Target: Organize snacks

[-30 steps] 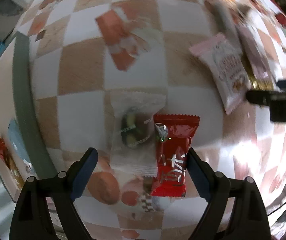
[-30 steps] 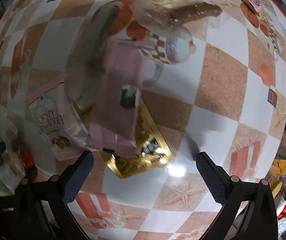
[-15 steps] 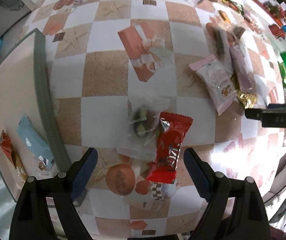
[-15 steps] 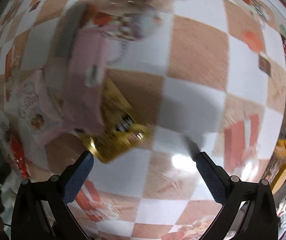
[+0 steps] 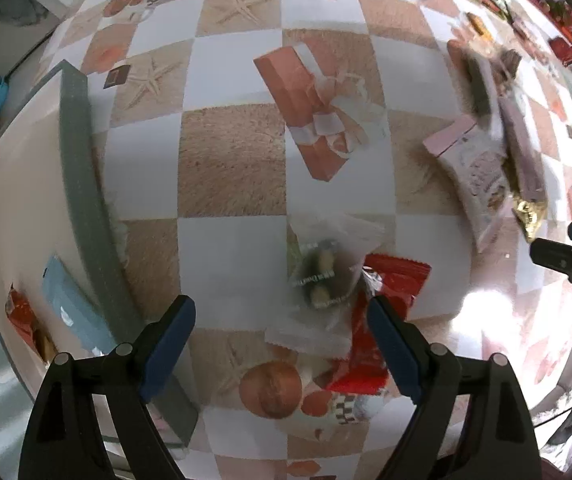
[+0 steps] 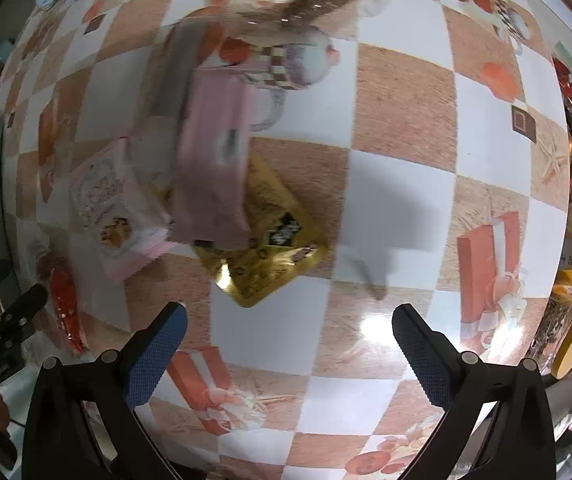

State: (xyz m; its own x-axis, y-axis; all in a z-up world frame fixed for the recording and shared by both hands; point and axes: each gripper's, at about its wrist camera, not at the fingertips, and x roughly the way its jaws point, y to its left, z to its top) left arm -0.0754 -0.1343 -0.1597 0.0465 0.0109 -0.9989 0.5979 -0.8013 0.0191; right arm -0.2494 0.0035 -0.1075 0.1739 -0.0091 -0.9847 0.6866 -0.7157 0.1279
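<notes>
- Red packet [image 5: 381, 316] and clear packet [image 5: 325, 280]: unsorted beneath my spread, empty left gripper [image 5: 282, 332].
- Tray [image 5: 82, 184]: a few snacks in.
- Right gripper [image 6: 286, 344]: spread, empty; pile remains.

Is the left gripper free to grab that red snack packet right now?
Probably yes: the left gripper is open and empty above it, but a clear packet overlaps the red packet's edge.

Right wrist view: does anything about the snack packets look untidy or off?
Yes. The packets lie in a skewed pile rather than sorted: the pink packet overlaps the gold packet, with the white cookie packet beside them at a different angle. Nothing looks torn or spilled, though the view is blurred.
</notes>
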